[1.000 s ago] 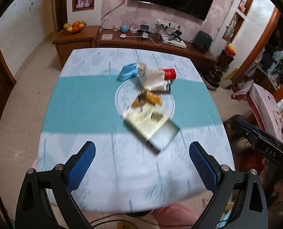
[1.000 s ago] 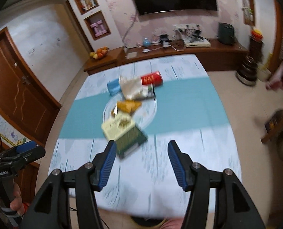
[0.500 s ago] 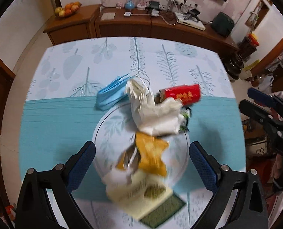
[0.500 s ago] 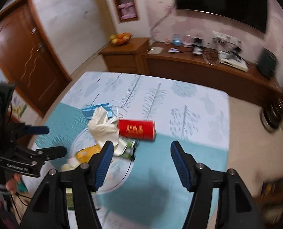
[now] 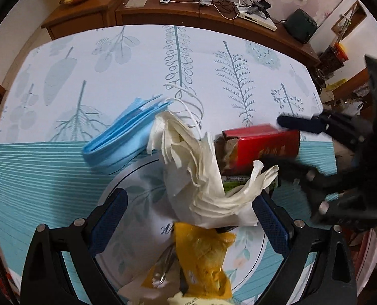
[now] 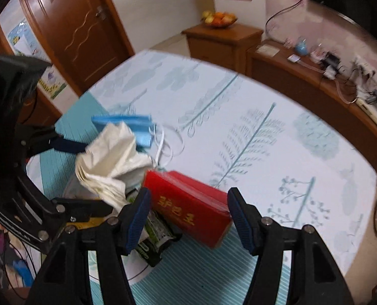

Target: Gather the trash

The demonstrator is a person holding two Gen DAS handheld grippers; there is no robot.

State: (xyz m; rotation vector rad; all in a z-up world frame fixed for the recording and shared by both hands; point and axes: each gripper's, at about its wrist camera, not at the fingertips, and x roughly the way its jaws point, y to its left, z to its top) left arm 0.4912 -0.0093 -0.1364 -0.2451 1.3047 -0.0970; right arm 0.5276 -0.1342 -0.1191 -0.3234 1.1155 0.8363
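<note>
From my left wrist camera, my left gripper point(image 5: 188, 218) hangs over the pile of trash with its fingers spread wide, nothing pinched. The crumpled white paper point(image 5: 201, 178) lies between them, the yellow wrapper point(image 5: 203, 256) at six o'clock of it. A blue face mask point(image 5: 127, 134) lies at ten o'clock on the leaf-print tablecloth point(image 5: 87, 63), and the red box point(image 5: 262, 147) at two o'clock. My right gripper point(image 5: 285, 142) comes in from three o'clock, blurred, one finger beyond the box and one nearer.

From my right wrist camera, my right gripper's fingers stand apart on either side of the red box point(image 6: 191, 208); whether the pads touch it I cannot tell. A green packet point(image 6: 155, 233) lies under the box's near end at seven o'clock. The white paper point(image 6: 112, 157) and the mask point(image 6: 130, 124) sit at ten o'clock, with my left gripper point(image 6: 81, 175) at nine.
</note>
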